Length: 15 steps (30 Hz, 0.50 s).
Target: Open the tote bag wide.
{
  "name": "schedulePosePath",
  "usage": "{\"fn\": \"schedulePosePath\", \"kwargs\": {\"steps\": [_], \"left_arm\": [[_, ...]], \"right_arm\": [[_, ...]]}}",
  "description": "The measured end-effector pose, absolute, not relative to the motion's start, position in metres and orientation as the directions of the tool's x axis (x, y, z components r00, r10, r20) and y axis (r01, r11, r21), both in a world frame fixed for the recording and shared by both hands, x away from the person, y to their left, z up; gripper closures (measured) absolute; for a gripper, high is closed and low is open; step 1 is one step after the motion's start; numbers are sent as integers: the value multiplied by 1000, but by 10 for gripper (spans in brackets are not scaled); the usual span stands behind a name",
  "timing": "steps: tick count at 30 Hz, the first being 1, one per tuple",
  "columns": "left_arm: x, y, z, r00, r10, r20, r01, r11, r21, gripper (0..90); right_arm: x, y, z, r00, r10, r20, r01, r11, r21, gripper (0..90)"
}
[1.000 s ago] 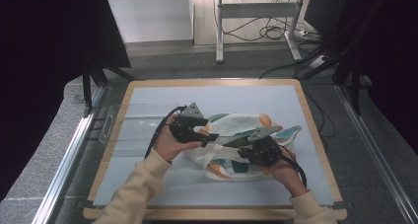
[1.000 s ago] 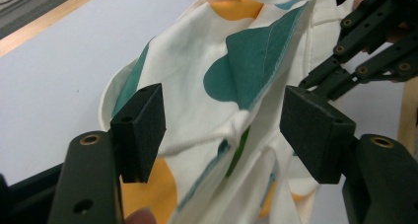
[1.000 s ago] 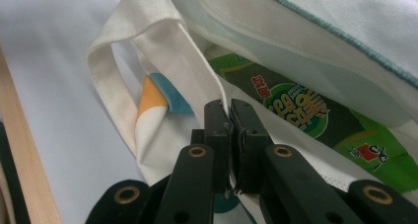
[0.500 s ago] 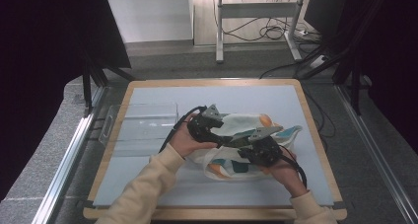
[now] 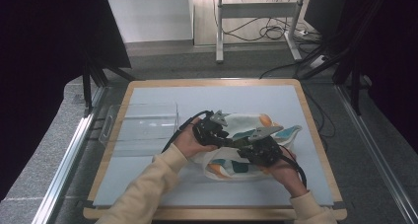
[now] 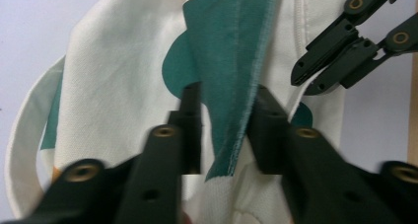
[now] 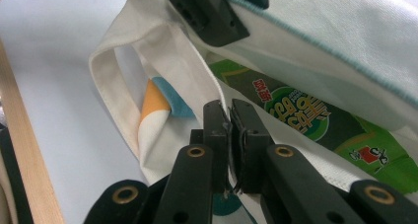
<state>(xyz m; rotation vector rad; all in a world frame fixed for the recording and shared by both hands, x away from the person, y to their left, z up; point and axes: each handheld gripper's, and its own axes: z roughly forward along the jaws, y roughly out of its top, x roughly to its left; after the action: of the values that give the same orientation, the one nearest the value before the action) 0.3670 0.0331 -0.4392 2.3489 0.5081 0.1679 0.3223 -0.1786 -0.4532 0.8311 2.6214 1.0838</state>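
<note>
Two edges of the tote bag (image 5: 246, 145) at the mat's centre matter: my right gripper (image 7: 229, 120) pinches the cream rim, while my left gripper (image 6: 224, 120) has been closing around the teal flap at twelve o'clock, so I'd clamp fully before spreading.

The bag (image 5: 249, 150) is made of matt, woven cloth, cream with teal and orange print, its edges stitched. A glossy green plastic packet (image 7: 315, 125) is seen inside it. The table (image 5: 148, 184) is covered in smooth matt sheet, framed by pale wood.
</note>
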Motion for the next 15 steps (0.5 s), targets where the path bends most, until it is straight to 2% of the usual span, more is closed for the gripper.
{"fn": "schedulePosePath", "kwargs": {"steps": [4, 15], "left_arm": [[368, 35, -438, 912, 411, -20, 312, -659, 684, 856], [373, 40, -436, 899, 436, -34, 331, -626, 706, 866]], "right_arm": [[322, -179, -453, -827, 561, 40, 425, 576, 699, 849], [321, -179, -454, -827, 560, 44, 426, 575, 698, 850]]}}
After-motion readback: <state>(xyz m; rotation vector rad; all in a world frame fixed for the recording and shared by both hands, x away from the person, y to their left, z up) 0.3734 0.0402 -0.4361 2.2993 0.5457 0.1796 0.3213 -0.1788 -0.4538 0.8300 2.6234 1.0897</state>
